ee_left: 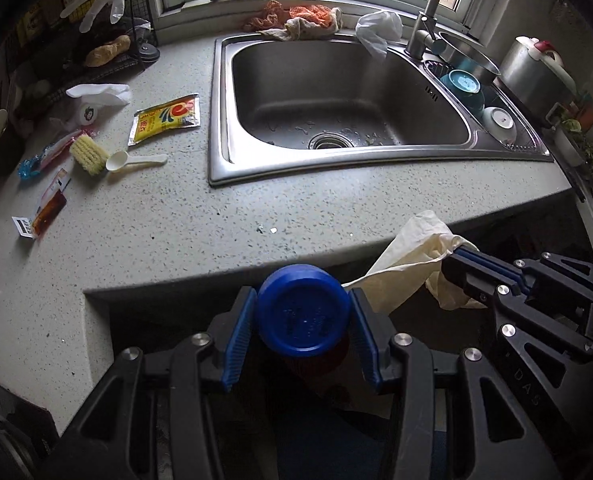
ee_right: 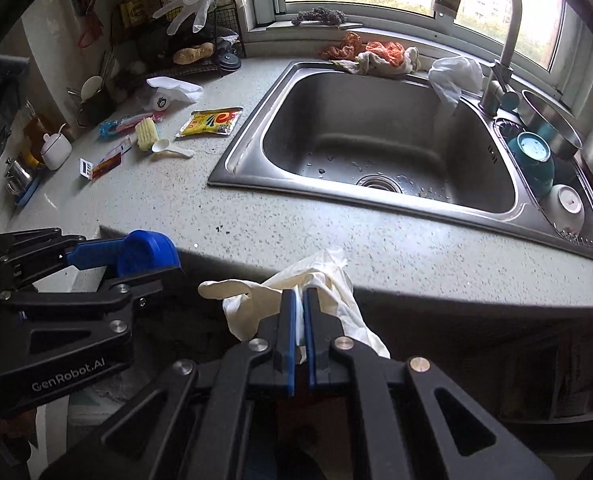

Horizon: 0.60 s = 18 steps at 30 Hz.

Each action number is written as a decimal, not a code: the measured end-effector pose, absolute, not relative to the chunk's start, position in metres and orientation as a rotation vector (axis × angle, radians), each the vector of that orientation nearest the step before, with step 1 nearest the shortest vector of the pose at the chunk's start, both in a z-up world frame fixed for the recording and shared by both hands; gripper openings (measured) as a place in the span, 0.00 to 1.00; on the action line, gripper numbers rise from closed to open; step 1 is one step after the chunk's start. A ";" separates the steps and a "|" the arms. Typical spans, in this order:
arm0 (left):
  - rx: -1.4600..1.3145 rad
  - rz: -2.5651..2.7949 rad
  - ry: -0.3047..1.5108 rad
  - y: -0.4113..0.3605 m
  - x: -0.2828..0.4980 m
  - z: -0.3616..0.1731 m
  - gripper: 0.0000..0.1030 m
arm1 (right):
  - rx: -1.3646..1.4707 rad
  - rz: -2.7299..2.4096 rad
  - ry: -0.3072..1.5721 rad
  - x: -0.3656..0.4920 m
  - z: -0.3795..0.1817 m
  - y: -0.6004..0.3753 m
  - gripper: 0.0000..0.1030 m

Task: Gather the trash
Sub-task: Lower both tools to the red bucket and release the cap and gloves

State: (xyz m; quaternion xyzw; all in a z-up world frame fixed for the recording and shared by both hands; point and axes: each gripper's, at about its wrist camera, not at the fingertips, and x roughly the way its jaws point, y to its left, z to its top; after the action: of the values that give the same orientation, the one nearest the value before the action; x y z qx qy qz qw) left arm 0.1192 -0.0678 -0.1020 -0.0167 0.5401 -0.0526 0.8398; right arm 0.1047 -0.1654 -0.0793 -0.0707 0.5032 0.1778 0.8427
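My left gripper [ee_left: 302, 312] is shut on a blue plastic cap [ee_left: 302, 318], held just off the counter's front edge; it also shows in the right wrist view [ee_right: 148, 256]. My right gripper [ee_right: 299, 300] is shut on a crumpled cream rubber glove [ee_right: 320, 280], also below the counter edge; the glove shows in the left wrist view [ee_left: 412, 256]. On the counter's left lie a yellow sachet [ee_left: 166, 118], a noodle block [ee_left: 88, 154], a white scoop [ee_left: 134, 161], a brown sauce packet [ee_left: 48, 210] and a white wrapper [ee_left: 98, 94].
A steel sink [ee_left: 216, 120] with a tap [ee_left: 430, 12] fills the middle. Rags [ee_left: 300, 20] and a white bag [ee_left: 378, 30] lie behind it. Bowls [ee_left: 462, 84] sit in the right drainer. A wire rack [ee_left: 108, 52] stands at back left.
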 end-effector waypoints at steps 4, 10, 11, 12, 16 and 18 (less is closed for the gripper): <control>-0.023 -0.152 1.188 -0.086 0.108 -0.131 0.43 | -0.119 0.331 1.119 0.093 -0.106 -0.182 0.04; -0.003 -0.192 1.253 -0.102 0.096 -0.193 0.43 | -0.098 0.307 1.188 0.082 -0.164 -0.193 0.04; -0.004 -0.194 1.258 -0.103 0.094 -0.205 0.43 | -0.098 0.309 1.192 0.081 -0.175 -0.193 0.04; -0.004 -0.195 1.269 -0.104 0.094 -0.217 0.43 | -0.101 0.308 1.197 0.079 -0.187 -0.192 0.04; -0.007 -0.192 1.299 -0.106 0.095 -0.270 0.43 | -0.095 0.305 1.227 0.081 -0.241 -0.191 0.04; -0.011 -0.194 1.303 -0.106 0.095 -0.296 0.43 | -0.100 0.297 1.240 0.082 -0.269 -0.190 0.04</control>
State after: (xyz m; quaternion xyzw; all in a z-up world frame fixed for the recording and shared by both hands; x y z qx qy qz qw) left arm 0.0949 -0.1060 -0.2960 -0.0051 0.6054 -0.0900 0.7908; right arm 0.0824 -0.1899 -0.2694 -0.0469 0.5786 0.1386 0.8024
